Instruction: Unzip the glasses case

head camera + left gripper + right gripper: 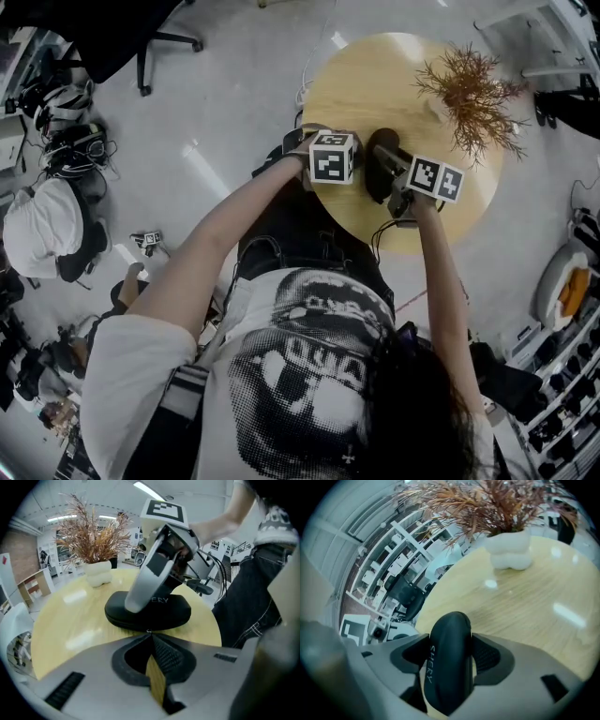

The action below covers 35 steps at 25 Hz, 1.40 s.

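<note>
I am looking at the black oval hard-shell glasses case (147, 611) lying flat on the round pale wooden table (375, 84), near the edge closest to me. My right gripper (449, 665) is clenching the case across its width, both pads pressing on the shell. My left gripper (151, 637) is pinched fully together, its tips resting at the case's near seam, where a small bright glint is showing. That may be the zip pull, but I am not able to tell whether it is caught between the pads. The risk I am weighing is the closed tips sliding off so small a tab, or the case twisting in the right clamp if I am dragging sideways too hard. The right jaws are also straddling the seam, so they are likely standing in the zip's path. Beyond the case, a white lumpy vase (98, 573) of dried reddish-brown branches (91, 534) is standing well apart
</note>
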Available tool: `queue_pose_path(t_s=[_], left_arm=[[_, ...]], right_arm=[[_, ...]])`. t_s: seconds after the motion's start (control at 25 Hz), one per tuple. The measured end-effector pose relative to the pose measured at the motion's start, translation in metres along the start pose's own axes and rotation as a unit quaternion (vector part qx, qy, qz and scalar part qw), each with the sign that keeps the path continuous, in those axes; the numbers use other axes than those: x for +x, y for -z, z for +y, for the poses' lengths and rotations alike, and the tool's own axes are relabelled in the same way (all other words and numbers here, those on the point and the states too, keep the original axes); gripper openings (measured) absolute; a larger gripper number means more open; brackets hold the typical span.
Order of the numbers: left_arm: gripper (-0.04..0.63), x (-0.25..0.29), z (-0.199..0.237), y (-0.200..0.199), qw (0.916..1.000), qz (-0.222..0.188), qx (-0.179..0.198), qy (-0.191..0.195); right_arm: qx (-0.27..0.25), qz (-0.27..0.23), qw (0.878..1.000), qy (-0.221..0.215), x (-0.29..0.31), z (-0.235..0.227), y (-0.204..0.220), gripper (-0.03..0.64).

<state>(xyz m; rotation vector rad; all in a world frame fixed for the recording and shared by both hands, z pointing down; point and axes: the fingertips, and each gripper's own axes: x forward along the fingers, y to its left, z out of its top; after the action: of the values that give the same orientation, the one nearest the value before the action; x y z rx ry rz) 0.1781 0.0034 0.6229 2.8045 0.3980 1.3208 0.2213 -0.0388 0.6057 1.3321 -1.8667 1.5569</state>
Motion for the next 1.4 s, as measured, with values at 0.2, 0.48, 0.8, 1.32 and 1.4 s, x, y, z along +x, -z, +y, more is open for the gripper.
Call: queue_pose_path(t_s=[0.2, 0.48, 0.8, 1.32, 1.4], left_arm=[[0.012, -0.006, -0.023, 0.008, 1.0000, -0.001, -0.009, 0.004], [0.012, -0.020, -0.041, 0.017, 0.9987, -0.020, -0.041, -0.022], [0.012, -0.045, -0.014, 0.053, 0.9972, 0.019, -0.036, -0.062], [0.012, -0.090, 0.048, 0.086, 0.9930, 0.081, 0.051, -0.069], [0.012, -0.091, 0.051, 0.085, 0.9937, 0.075, 0.051, -0.064]], right_arm=[[0.075, -0.053, 0.995, 0.026, 0.002, -0.002, -0.004, 0.285], [0.171, -0.140, 0.974, 0.040, 0.005, -0.001, -0.022, 0.281], [0.102, -0.111, 0.989, 0.005, 0.009, 0.014, -0.029, 0.304], [-0.724, 0.134, 0.675, 0.041, 0.033, 0.098, -0.008, 0.342], [-0.734, 0.170, 0.657, 0.028, 0.047, 0.101, -0.003, 0.340]])
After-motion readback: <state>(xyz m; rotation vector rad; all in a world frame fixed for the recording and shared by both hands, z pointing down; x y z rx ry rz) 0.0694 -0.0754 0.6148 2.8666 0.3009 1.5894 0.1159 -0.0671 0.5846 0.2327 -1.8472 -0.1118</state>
